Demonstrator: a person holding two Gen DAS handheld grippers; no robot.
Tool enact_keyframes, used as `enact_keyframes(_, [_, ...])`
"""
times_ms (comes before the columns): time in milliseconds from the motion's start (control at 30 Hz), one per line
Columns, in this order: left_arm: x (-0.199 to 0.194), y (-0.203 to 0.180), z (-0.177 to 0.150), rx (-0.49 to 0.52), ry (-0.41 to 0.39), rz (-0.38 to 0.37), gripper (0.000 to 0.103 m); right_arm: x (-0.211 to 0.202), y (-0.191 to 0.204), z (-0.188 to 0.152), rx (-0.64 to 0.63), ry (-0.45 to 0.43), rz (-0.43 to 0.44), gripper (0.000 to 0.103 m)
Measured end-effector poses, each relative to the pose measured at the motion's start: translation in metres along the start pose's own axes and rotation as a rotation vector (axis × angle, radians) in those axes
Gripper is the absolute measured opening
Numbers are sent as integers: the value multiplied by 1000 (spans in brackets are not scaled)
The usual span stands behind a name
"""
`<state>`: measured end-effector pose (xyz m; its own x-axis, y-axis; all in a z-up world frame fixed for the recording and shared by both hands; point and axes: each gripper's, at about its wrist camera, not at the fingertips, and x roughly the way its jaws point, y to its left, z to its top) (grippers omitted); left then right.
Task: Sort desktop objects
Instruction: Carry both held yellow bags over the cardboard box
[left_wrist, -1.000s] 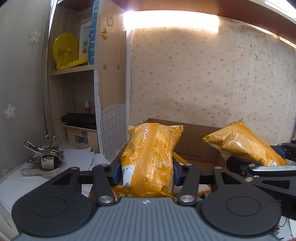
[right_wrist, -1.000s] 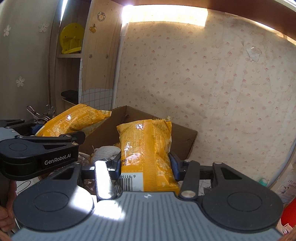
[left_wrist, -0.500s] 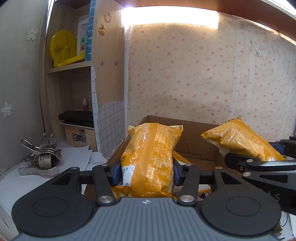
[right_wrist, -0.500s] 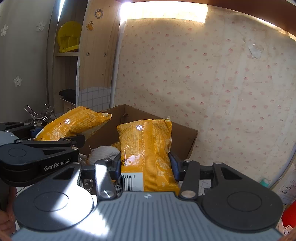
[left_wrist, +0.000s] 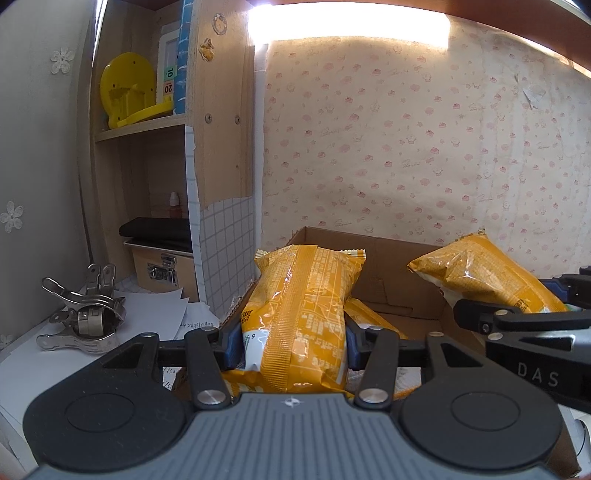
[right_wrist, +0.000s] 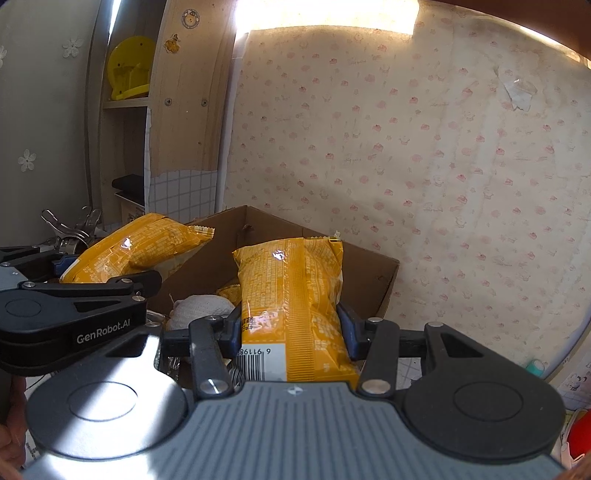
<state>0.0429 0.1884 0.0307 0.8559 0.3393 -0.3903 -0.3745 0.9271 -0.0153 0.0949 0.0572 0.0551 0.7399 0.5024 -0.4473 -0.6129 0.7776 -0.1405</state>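
Note:
Two yellow snack bags are held over an open cardboard box. In the left wrist view my left gripper is shut on one yellow bag, its blue pads pressing both sides. At the right of that view the other bag lies above a black finger of the right gripper. The right wrist view shows my right gripper shut on its yellow bag, barcode end nearest the camera. The left gripper's bag shows at the left there. Both bags hang above the box.
Inside the box lie a white crumpled wad and more yellow packets. Metal clips and loose papers sit to the left. A wooden shelf unit with a yellow object stands behind them. Papered wall backs the box.

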Motion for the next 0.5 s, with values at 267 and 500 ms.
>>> enact_keyframes(267, [11,-4,0,2,18,2,53,18,-4,7,3,8,1,48])
enact_keyframes(500, [17,-7,1,6,24,10,53,37,-8,12,8,23,-2,48])
